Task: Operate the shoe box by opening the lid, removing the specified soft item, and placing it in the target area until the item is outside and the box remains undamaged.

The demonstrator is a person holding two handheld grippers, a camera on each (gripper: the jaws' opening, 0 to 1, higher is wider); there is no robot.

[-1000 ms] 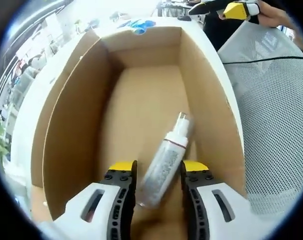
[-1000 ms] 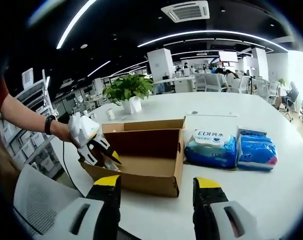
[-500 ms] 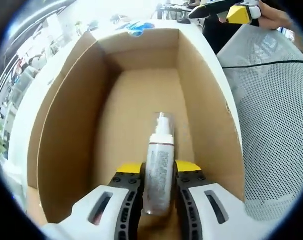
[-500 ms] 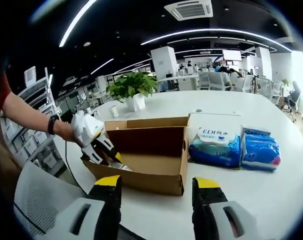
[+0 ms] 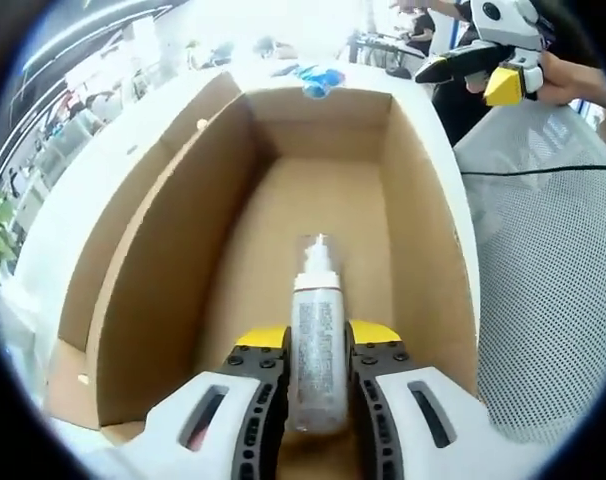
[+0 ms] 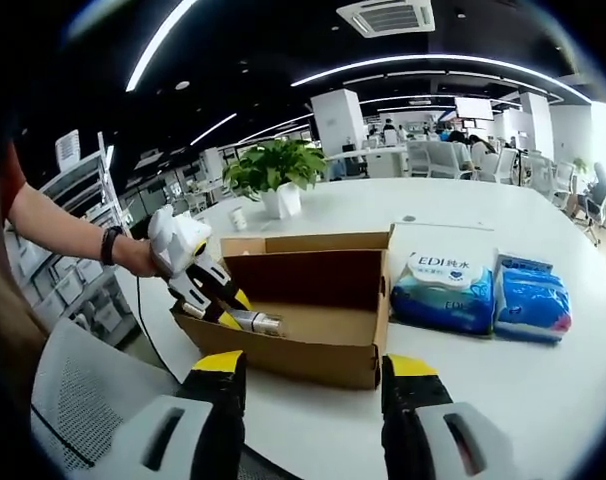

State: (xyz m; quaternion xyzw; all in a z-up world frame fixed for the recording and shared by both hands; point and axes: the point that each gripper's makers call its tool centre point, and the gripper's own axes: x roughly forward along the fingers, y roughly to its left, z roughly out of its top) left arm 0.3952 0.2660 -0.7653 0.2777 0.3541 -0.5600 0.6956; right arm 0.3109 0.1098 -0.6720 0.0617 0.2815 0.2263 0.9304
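Now clamped in the left gripper (image 5: 318,345) jaws and lifted off the shoe box (image 5: 163,290) floor, low centre: spray bottle (image 5: 314,340). Removal underway. Right gripper (image 6: 313,375) wide, empty.

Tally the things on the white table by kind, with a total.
Cardboard box: 1
Spray bottle, clamped in the left gripper inside the box: 1
Wet wipe packs: 2
Potted plant: 1
Total: 5
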